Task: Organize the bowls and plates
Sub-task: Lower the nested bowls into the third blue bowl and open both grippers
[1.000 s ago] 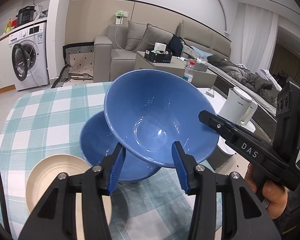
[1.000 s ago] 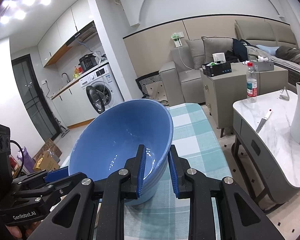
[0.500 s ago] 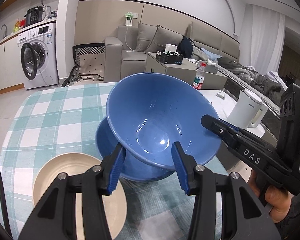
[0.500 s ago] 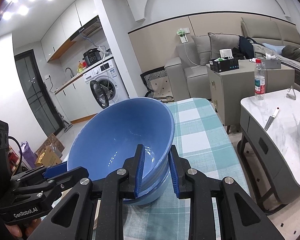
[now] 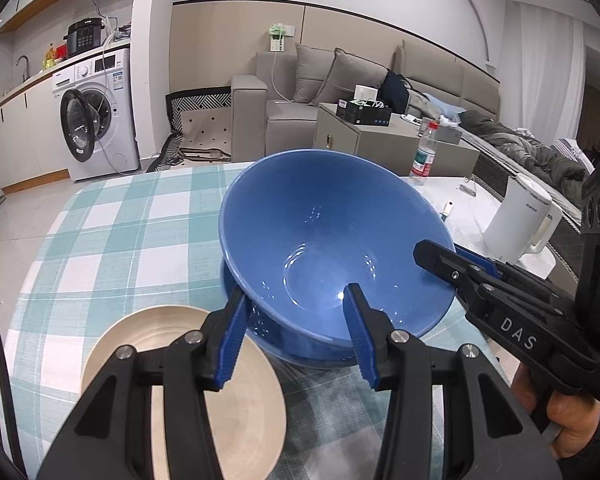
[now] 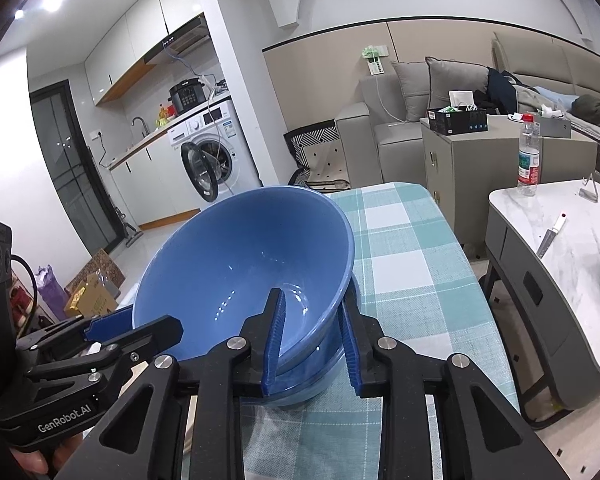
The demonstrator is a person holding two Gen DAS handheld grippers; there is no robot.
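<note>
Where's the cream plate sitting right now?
In the left wrist view the cream plate lies flat on the checked tablecloth at lower left, beside the stacked blue bowls and partly under the left gripper.

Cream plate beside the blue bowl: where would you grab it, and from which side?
Probably pinch the cream plate by its thin rim at the near-left edge, coming in low from the near side. It lies flat on the table, so only the rim can be pinched, and the blue bowl crowds its far-right edge.
</note>
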